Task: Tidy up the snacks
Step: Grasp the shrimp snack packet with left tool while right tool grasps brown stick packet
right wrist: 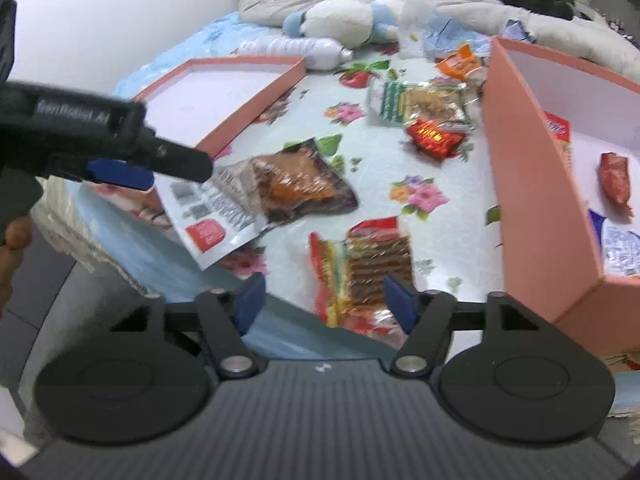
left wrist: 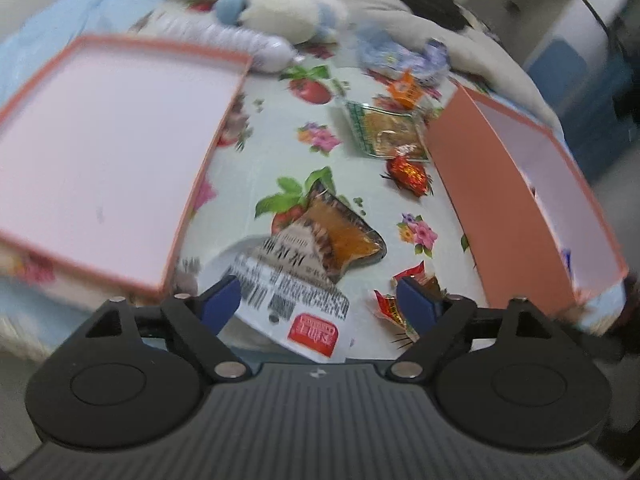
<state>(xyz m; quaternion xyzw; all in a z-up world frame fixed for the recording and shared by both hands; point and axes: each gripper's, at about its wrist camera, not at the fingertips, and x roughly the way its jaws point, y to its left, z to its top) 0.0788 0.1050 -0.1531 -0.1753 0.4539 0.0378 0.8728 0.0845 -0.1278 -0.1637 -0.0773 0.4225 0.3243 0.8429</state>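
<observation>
My left gripper (left wrist: 318,298) stands open over a white and brown sauce pack (left wrist: 316,248) that lies flat on the floral cloth between its blue fingers, untouched by the pads. The same sauce pack (right wrist: 276,196) shows in the right wrist view, with one blue left finger (right wrist: 120,172) beside it. My right gripper (right wrist: 324,298) is open around the near end of a red and yellow snack pack (right wrist: 368,272); its pads do not press on it. A deep pink box (right wrist: 532,160) on the right holds a red pack (right wrist: 616,180) and a blue-white one (right wrist: 620,252).
A shallow pink lid (left wrist: 100,152) lies at the left. Farther back sit a green-edged pastry pack (left wrist: 384,132), a red foil sweet (left wrist: 408,172), an orange pack (left wrist: 406,88), a water bottle (left wrist: 240,40) and a plush toy (left wrist: 288,12). The table's edge runs just under both grippers.
</observation>
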